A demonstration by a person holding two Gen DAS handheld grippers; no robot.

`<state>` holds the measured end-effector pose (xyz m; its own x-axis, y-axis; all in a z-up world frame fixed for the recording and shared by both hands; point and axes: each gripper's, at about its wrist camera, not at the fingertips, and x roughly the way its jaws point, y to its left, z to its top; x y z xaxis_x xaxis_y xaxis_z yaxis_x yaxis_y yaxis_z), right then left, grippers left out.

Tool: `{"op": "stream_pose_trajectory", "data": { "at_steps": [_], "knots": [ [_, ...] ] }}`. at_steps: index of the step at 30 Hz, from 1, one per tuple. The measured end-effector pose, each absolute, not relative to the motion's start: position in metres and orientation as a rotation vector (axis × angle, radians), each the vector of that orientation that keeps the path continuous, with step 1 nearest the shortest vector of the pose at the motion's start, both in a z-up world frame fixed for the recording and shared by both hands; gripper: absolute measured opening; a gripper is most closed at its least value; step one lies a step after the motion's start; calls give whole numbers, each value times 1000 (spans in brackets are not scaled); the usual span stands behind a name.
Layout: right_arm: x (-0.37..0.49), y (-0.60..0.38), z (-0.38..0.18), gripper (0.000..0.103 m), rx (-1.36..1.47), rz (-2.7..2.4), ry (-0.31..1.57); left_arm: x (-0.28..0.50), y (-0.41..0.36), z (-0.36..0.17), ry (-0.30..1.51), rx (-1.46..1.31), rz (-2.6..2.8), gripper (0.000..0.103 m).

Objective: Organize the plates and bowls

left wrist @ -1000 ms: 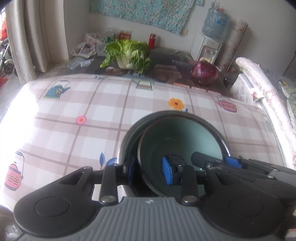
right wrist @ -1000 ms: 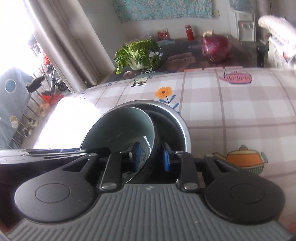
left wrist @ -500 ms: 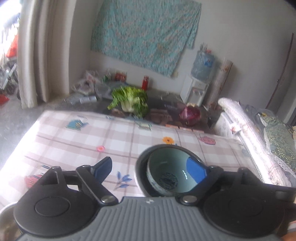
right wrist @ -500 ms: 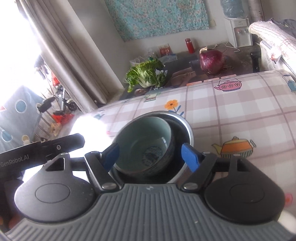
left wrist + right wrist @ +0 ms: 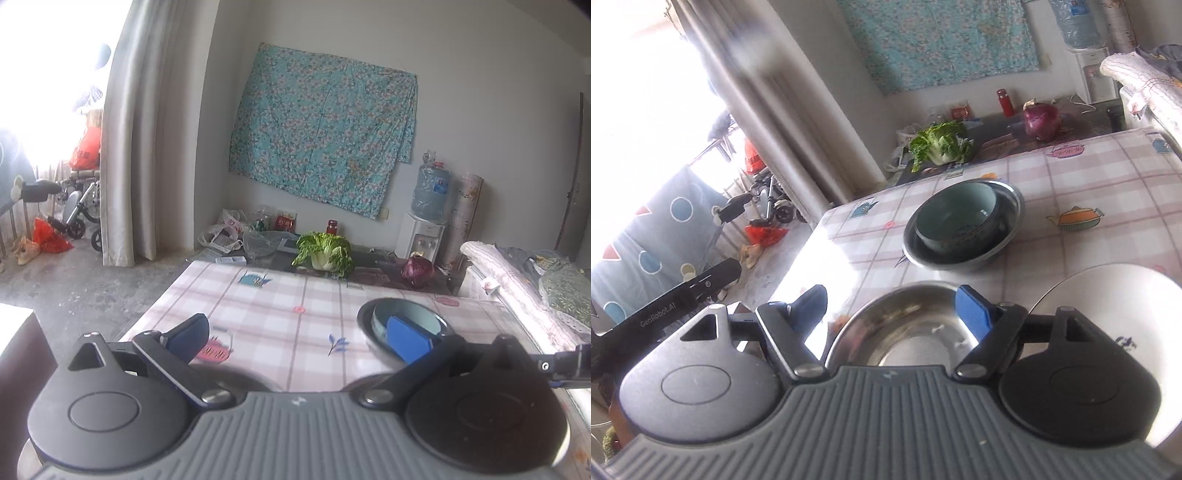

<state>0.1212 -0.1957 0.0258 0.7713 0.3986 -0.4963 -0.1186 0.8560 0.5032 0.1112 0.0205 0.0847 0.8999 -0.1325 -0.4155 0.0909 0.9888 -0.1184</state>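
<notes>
A teal ceramic bowl [image 5: 955, 218] sits tilted inside a steel bowl [image 5: 1004, 245] on the checked tablecloth; both also show in the left wrist view, the teal bowl [image 5: 410, 317] inside the steel bowl [image 5: 369, 334]. A second steel bowl [image 5: 905, 332] lies just under my right gripper [image 5: 892, 308], which is open and empty. A white plate [image 5: 1115, 295] lies to its right. My left gripper [image 5: 299, 334] is open and empty, raised above the table, back from the nested bowls.
A cabbage [image 5: 325, 254] and a red onion [image 5: 417, 271] lie on a dark low table beyond the tablecloth's far edge. A water dispenser [image 5: 424, 225] stands by the wall. Bedding [image 5: 517, 291] lies at the right. The table's left edge [image 5: 812, 240] drops to the floor.
Both grippers let go of the teal bowl, opened, and pulled back and up. The teal bowl stays in the steel bowl. A second steel bowl and a white plate came into view.
</notes>
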Motion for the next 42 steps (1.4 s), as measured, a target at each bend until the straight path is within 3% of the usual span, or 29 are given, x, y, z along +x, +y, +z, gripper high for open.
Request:
{"op": "stream_pose_trajectory", "data": {
  "at_steps": [9,13,17,21,25,30,32,42],
  "knots": [
    [87,-114,7,77,433,420,709,67,104,40,550,-209,-18,102],
    [86,-76,-1,71,400,455,738,69,128,22,600,-218,30,101],
    [104,-50,1,59,333,461,737,73,146,8,640,-236,54,92],
    [131,-30,3,49,251,447,738,84,150,-6,690,-272,34,69],
    [169,-14,1,44,147,419,738,90,155,-17,726,-310,18,60],
    [211,6,-6,36,36,390,757,95,157,-26,770,-327,24,40],
    [225,12,-9,33,10,387,771,96,158,-28,783,-322,29,36],
    [258,34,-36,22,-32,399,854,98,164,-29,805,-352,4,36]
  ]
}}
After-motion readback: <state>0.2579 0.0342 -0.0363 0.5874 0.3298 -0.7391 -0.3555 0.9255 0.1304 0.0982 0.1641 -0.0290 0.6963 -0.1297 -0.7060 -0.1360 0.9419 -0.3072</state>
